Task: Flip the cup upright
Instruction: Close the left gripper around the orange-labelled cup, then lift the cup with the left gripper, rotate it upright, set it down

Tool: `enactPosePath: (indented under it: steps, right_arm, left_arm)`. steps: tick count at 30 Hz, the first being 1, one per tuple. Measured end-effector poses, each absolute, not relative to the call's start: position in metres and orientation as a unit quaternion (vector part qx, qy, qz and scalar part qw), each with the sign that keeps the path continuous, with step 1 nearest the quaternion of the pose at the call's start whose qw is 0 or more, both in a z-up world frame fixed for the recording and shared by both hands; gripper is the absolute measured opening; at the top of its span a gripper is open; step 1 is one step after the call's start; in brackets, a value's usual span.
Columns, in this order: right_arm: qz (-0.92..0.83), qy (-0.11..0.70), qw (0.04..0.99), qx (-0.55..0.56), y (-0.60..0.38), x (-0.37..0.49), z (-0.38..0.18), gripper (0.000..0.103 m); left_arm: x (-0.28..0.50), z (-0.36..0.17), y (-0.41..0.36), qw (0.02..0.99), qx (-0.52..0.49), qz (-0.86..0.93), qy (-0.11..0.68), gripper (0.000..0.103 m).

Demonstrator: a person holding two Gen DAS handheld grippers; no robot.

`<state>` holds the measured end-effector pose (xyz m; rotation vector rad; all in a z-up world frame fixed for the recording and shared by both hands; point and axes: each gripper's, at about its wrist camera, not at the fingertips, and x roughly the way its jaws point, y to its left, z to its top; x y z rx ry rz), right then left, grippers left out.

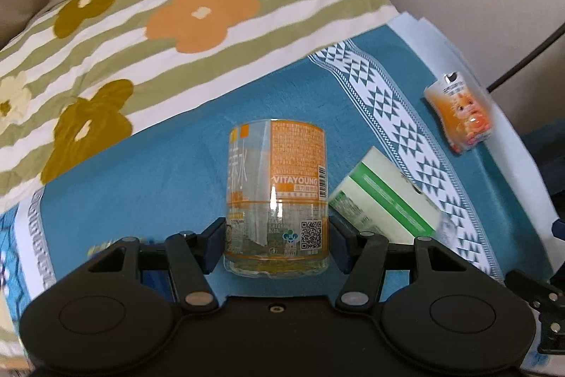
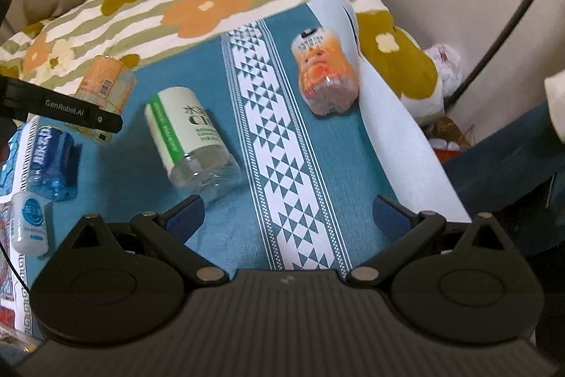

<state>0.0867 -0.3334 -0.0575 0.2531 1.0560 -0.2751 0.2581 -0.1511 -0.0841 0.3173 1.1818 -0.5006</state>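
Observation:
My left gripper (image 1: 277, 244) is shut on a clear cup with an orange VITAYOUNG label (image 1: 277, 196); the pads press its two sides near the clear end, and it points away from me over the blue cloth. In the right wrist view the same cup (image 2: 106, 90) shows at the left behind the left gripper's black bar, tilted. My right gripper (image 2: 287, 214) is open and empty above the patterned white band. A cup with a green and white label (image 2: 190, 136) lies on its side on the cloth. An orange cartoon-printed cup (image 2: 325, 73) lies on its side further right.
A flowered striped pillow (image 1: 169, 23) lies at the back. A blue-labelled cup (image 2: 49, 158) and a small white one (image 2: 31, 221) lie at the left. The blue cloth (image 2: 317, 158) ends at a white edge on the right, with a black cable (image 2: 512, 20) beyond.

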Motion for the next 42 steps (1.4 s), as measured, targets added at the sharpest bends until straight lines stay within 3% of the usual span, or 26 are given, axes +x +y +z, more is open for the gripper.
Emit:
enactPosePath:
  steps: [16, 27, 42]
  right_arm:
    - [-0.002, 0.467, 0.883, 0.049, -0.317, 0.069, -0.024, 0.103]
    - [0.059, 0.486, 0.871, 0.026, -0.303, 0.061, -0.054, 0.103]
    - [0.053, 0.518, 0.853, 0.037, -0.303, 0.063, -0.101, 0.103]
  left_arm:
    - [0.143, -0.041, -0.092, 0.844, 0.017, -0.108, 0.526, 0.064]
    - [0.104, -0.092, -0.085, 0.821, -0.026, -0.067, 0.566, 0.064]
    - [0.114, -0.139, -0.111, 0.817, 0.043, -0.082, 0.569, 0.064]
